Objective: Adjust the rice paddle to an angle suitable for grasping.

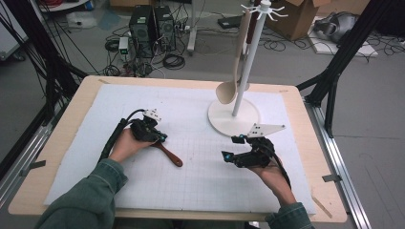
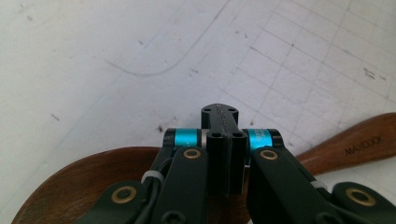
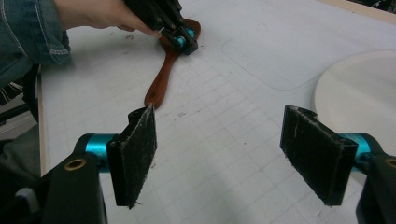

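A dark brown wooden spoon lies flat on the white gridded mat, its handle pointing toward the mat's middle. My left gripper is shut and rests low over the spoon's neck. In the left gripper view the jaws stand together with nothing seen between them, the bowl on one side and the handle on the other. My right gripper is open with nothing between its pads, close to the stand's base. In its view the spoon and the left gripper lie farther off.
A white hook stand rises from a round base at the mat's back right; a pale wooden spoon hangs from it. The base's rim is close beside my right jaw. A wooden tabletop edge frames the mat.
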`<state>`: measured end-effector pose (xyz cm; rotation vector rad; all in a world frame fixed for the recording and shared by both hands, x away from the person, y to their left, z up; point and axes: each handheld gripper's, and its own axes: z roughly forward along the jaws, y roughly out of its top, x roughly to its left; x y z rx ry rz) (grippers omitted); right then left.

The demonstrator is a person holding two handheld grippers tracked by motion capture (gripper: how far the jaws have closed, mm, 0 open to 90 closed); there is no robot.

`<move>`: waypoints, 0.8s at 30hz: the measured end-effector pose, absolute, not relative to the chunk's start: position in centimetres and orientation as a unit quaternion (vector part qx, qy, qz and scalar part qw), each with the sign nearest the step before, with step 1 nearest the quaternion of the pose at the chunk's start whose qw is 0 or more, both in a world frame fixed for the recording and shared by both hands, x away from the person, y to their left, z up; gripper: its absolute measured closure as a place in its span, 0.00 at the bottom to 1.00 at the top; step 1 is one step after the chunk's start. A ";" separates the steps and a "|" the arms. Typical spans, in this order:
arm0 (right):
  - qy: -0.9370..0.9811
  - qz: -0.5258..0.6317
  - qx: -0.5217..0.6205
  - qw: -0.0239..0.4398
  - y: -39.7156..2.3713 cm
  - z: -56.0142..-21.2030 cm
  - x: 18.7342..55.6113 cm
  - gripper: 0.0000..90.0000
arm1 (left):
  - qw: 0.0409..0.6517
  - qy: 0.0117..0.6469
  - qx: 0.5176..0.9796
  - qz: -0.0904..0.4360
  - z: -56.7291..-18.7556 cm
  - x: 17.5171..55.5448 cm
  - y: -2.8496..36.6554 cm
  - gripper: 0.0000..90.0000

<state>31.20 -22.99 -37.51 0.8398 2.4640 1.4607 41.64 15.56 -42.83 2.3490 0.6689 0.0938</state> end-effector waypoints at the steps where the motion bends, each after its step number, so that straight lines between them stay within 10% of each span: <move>1: 0.824 0.487 0.280 0.077 -23.0 -37.5 31.2 0.29 | 0.340 0.257 0.904 0.037 -42.8 41.6 15.6 1.00; 24: 0.829 0.483 0.275 0.071 -22.2 -37.7 31.4 0.29 | 0.375 0.303 0.874 0.055 -43.1 41.7 19.5 1.00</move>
